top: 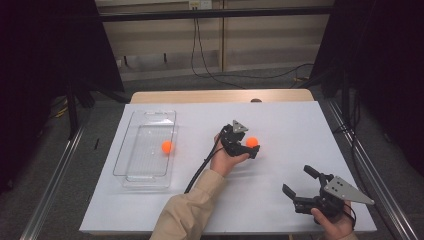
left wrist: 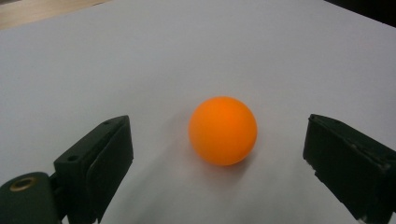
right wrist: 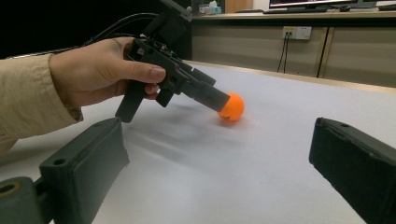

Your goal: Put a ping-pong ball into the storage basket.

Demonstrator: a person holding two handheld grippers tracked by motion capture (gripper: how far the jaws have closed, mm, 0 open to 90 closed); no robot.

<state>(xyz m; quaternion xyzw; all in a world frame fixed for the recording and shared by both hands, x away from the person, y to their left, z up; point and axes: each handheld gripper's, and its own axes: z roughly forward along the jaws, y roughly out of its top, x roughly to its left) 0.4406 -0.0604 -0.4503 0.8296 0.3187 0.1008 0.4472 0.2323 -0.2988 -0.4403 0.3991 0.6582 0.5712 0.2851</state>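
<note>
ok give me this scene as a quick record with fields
surface: white table
left gripper: open, jaws either side of an orange ball, not touching it
right gripper: open, nothing between its jaws, near the table's right front corner
tray: clear plastic, at the left
in tray: second orange ball

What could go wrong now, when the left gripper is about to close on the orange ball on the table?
1. The ball sits loose between the open jaws of the left gripper, touching neither; a round ball may roll away if one jaw meets it first.
2. It lies slightly off centre, so the grip could squeeze it forward across the smooth white table.
</note>
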